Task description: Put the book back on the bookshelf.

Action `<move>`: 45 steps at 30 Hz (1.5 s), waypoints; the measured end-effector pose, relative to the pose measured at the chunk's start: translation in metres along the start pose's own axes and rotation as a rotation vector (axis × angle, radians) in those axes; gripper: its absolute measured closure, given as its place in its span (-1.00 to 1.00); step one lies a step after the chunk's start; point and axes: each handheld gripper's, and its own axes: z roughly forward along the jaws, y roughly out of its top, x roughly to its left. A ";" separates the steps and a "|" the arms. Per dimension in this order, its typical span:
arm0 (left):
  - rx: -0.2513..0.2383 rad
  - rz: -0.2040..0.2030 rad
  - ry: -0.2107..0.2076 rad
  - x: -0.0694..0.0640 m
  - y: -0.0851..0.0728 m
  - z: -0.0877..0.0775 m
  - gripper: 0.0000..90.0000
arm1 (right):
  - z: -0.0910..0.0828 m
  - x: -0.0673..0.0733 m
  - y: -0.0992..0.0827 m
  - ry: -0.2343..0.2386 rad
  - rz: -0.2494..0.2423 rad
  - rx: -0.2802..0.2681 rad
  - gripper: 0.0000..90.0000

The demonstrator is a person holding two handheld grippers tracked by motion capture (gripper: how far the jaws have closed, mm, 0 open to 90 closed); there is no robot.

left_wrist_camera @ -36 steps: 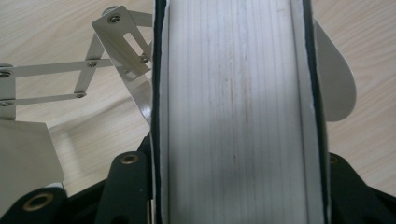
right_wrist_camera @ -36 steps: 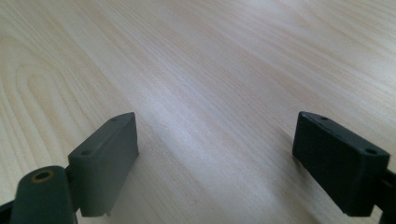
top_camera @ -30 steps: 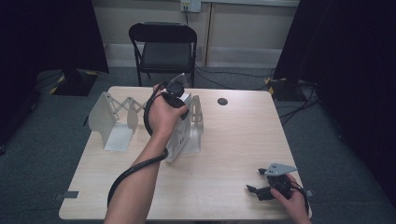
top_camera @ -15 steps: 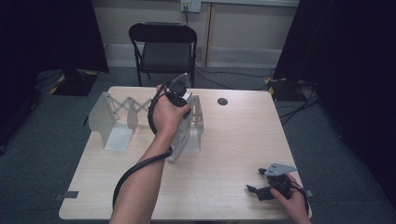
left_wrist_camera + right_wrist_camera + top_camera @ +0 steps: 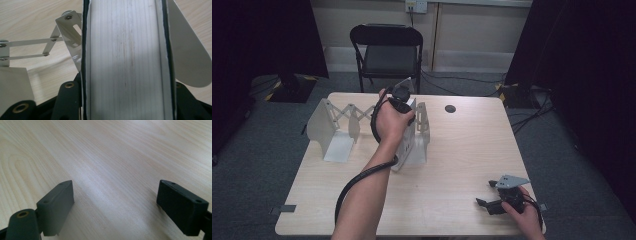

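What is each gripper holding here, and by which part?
The left gripper is shut on a thick white book, gripped across its covers, beside the bookend rack. The right gripper holds nothing, jaws open.

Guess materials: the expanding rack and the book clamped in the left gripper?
Rack: looks like white painted sheet metal, thin glossy plates joined by riveted scissor bars. Book: paper, judging by the fine page lines along its off-white edge, between thin dark covers, likely card. The left gripper holds it.

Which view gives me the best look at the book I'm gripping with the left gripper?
The left gripper view: the book stands up the middle, page edges and dark covers sharp, clamped between the black fingers. In the high view the book sits in the metal bookend rack, mostly hidden by the hand. The right gripper view faces bare table.
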 end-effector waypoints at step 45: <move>-0.009 -0.081 0.038 0.005 0.009 0.008 0.16 | 0.000 0.000 0.000 -0.002 -0.002 -0.001 -0.69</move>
